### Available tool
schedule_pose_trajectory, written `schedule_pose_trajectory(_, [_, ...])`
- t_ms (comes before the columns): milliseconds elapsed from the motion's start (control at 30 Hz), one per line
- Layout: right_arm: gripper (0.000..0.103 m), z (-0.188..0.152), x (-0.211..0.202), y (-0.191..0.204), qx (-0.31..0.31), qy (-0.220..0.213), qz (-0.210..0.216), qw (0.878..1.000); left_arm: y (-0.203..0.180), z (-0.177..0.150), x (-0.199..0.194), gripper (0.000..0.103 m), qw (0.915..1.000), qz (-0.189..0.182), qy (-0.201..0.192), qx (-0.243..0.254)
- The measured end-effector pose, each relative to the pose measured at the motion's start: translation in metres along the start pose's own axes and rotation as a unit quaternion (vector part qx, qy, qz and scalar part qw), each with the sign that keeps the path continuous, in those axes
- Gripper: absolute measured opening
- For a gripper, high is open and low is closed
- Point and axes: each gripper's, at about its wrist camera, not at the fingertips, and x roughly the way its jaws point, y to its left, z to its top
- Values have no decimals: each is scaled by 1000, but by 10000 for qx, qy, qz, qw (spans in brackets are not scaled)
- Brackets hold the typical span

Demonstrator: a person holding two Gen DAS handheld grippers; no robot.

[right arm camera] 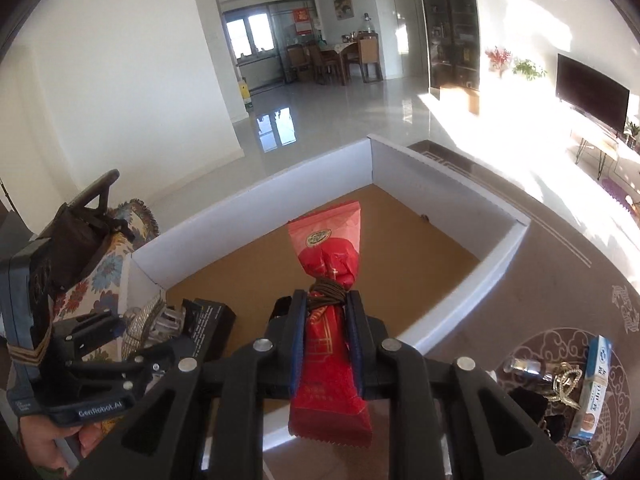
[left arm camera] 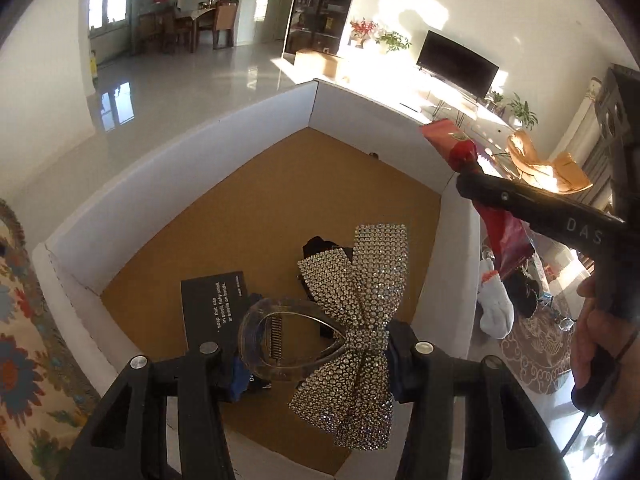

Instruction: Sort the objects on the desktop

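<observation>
1. Bright living room: glossy pale floor (right arm camera: 344, 108), white walls, dark TV (right arm camera: 592, 94) on a sunlit stand at right, dining chairs and windows far back.
2. Patterned grey-brown table (right arm camera: 560, 280) cover with pale swirl motifs; floral fringed cloth (left arm camera: 24, 344) off its left edge.
3. Large open box (left arm camera: 160, 184) on the table: smooth white walls, flat brown cardboard floor.
4. Near the box's near-left corner, a black card (left arm camera: 212, 304) with white print, lying flat; a dark item behind the bow, too hidden to name.
5. Left claw (left arm camera: 316, 350) closed on a hair clip (left arm camera: 280, 336): clear plastic oval loop with a metal spring, topped by a bow (left arm camera: 360, 312) studded with small glittering stones; held above the box's near edge.
6. Right claw (right arm camera: 327, 308) shut tight on a red packet (right arm camera: 328, 320): crinkly glossy wrapper, long and narrow, crimped ends, brown cord wound round its waist; held over the box's near edge, pointing toward the far wall.
7. At the table's near-right edge outside the box: a blue-and-white carton (right arm camera: 594, 392), a gold chain (right arm camera: 566, 382), a small clear bottle (right arm camera: 526, 366).
</observation>
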Motion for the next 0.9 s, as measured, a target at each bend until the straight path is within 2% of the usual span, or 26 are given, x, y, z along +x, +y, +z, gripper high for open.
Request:
schedule_pose_trajectory(167, [21, 5, 73, 6, -46, 506, -244, 9984, -3, -8, 39, 54, 9973, 359, 648, -2])
schedule_pose_trajectory(233, [26, 1, 94, 1, 24, 724, -348, 9968, -4, -6, 49, 58, 9958, 296, 866, -80])
schedule_pose_trajectory(267, [39, -1, 102, -1, 66, 846, -385, 9956, -4, -4, 47, 62, 9965, 284, 783, -105])
schedule_pose_trajectory(300, [50, -2, 107, -5, 116, 909, -430, 9949, -5, -2, 45, 77, 9970, 341, 686, -112])
schedule_pose_trajectory(333, [74, -4, 108, -8, 157, 903, -451, 9948, -6, -2, 43, 90, 9972, 423, 600, -129])
schedule_pose_trajectory(367, [86, -4, 106, -9, 172, 843, -455, 9953, -6, -1, 40, 93, 9975, 485, 500, -150])
schedule_pose_trajectory(400, [87, -5, 102, -11, 167, 759, -473, 9959, -6, -2, 37, 96, 9977, 518, 415, -165])
schedule_pose_trajectory(533, [87, -5, 74, -20, 213, 423, -483, 9977, 0, -5, 26, 96, 9980, 554, 65, -298])
schedule_pose_trajectory(633, [87, -7, 37, -23, 235, -21, -513, 9984, 0, -8, 13, 96, 9973, 572, -287, -354])
schedule_pose_trajectory(700, [92, -16, 8, -26, 232, -302, -526, 9979, -2, -13, 2, 96, 9965, 544, -504, -381])
schedule_pose_trajectory(800, [99, -44, -37, -37, 215, -647, -626, 9957, -5, -20, -24, 96, 9935, 497, -930, -436])
schedule_pose_trajectory(900, [103, -91, -80, -55, 193, -806, -937, 9921, -22, -25, -51, 96, 9893, 291, -1372, -402])
